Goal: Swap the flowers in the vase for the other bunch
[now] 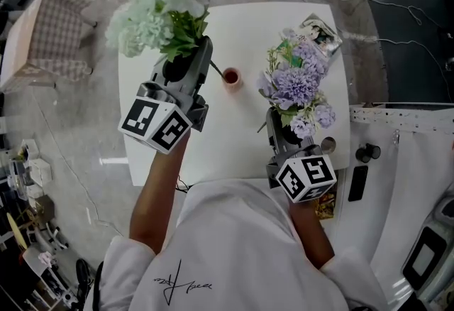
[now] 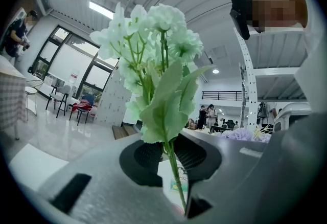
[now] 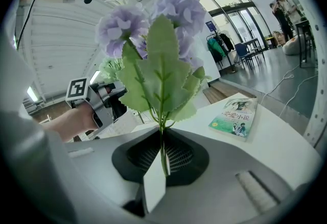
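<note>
Cloth-like pale green artificial flowers (image 1: pixel 152 15), cloth-like lilac artificial flowers (image 1: pixel 294 82), smooth matt white table top (image 1: pixel 241 139), glossy paper-covered book (image 1: pixel 320 29), matt grey plastic left gripper (image 1: pixel 187 54)

A white table (image 1: pixel 241 29) bears a small vase (image 1: pixel 231 77) and a book (image 1: pixel 320 30).

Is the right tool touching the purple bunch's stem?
Touching. The right gripper view shows the right tool with its jaws closed on the stem of the purple bunch.
</note>
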Demonstrator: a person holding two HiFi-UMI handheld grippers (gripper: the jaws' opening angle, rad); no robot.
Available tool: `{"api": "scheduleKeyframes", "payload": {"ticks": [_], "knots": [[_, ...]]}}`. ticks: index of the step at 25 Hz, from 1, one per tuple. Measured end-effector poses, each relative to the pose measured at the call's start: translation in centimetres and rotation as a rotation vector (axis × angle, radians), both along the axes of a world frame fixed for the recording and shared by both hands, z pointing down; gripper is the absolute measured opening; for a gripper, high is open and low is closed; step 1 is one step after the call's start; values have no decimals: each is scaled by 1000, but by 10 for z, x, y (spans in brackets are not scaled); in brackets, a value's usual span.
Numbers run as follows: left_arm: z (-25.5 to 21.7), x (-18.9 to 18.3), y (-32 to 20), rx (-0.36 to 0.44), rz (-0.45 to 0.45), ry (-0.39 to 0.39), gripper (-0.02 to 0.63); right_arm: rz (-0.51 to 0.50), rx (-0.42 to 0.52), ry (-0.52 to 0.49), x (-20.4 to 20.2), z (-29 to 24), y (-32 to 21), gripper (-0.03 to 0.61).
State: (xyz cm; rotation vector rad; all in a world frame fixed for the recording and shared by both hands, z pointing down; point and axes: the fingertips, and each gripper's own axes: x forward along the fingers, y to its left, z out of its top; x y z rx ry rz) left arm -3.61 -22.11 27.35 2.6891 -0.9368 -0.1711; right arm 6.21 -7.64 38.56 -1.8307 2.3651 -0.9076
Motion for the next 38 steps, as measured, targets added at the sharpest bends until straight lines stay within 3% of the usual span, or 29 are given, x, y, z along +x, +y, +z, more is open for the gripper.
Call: {"api": "scheduleKeyframes", "payload": {"ticks": [38], "knots": [[59, 12, -23, -100, 8, -17, 61, 26, -59, 41, 5, 14, -13, 31]]}}
